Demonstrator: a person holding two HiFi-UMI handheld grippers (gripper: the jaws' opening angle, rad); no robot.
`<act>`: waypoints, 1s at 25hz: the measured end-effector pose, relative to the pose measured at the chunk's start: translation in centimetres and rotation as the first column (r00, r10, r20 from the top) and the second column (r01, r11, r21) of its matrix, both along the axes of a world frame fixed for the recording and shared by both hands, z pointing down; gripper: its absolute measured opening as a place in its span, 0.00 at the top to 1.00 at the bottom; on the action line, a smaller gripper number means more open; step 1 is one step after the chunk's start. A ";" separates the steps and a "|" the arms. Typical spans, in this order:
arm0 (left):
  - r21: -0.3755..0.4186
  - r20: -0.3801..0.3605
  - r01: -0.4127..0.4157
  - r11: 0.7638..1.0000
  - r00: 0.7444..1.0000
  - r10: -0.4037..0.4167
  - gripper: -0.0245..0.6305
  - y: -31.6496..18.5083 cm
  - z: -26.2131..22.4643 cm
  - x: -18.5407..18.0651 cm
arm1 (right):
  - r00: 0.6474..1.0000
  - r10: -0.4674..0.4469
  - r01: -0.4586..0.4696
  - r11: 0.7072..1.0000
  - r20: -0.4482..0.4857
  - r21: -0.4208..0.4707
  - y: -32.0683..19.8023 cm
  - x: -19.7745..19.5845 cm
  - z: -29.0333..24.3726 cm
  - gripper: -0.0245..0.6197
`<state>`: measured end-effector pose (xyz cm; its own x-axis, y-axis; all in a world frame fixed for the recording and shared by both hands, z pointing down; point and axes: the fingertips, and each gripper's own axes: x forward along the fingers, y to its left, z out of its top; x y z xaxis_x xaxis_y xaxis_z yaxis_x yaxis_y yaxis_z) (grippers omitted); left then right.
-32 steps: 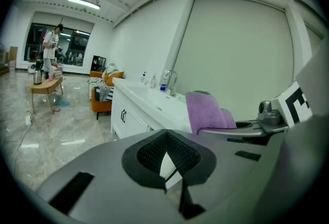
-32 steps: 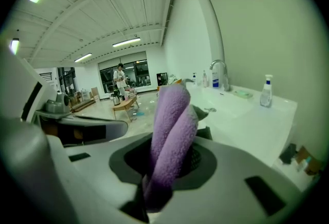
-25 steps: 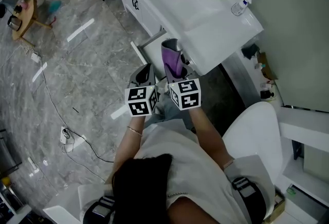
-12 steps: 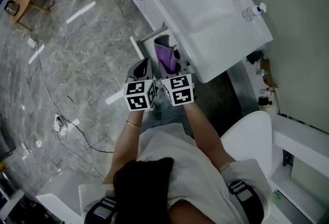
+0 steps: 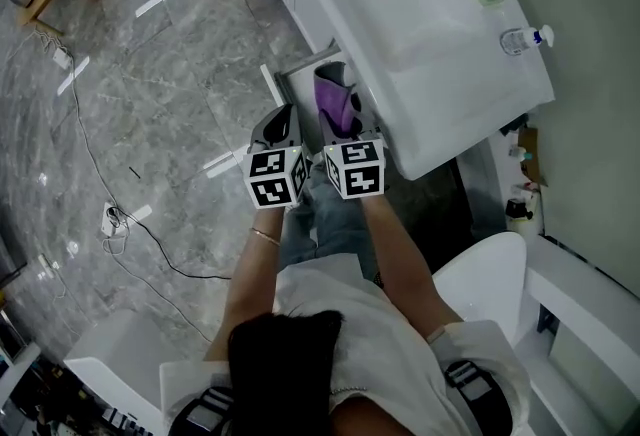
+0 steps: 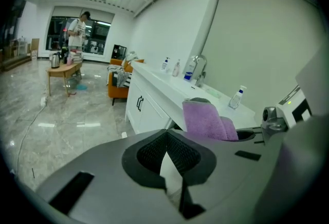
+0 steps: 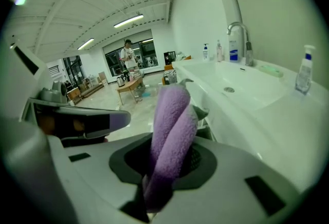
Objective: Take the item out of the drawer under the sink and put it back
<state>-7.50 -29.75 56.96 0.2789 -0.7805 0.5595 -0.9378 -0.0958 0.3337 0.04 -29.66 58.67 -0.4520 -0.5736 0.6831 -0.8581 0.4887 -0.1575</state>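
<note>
Both grippers have dropped lower toward the open white drawer [image 5: 300,84] under the smooth, glossy sink [image 5: 440,24]. The right gripper [image 5: 340,124] clamps a folded purple terry towel [image 5: 335,102], whose soft roll stands up between ribbed pads above the drawer's mouth. The left gripper [image 5: 280,127], jaws together and empty, hangs just beside it, over the drawer's front edge by the marbled floor [image 5: 150,74]. The sink's rim is close on the right.

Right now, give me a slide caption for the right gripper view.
Right claw clamped on a folded purple towel beside the white sink.
</note>
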 end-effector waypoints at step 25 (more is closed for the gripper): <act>-0.165 0.009 -0.043 0.985 0.999 0.045 0.96 -3.1 13.9 1.7 | 0.996 0.050 -0.061 0.983 -0.069 -0.176 -3.4 0.9 14.6 0.81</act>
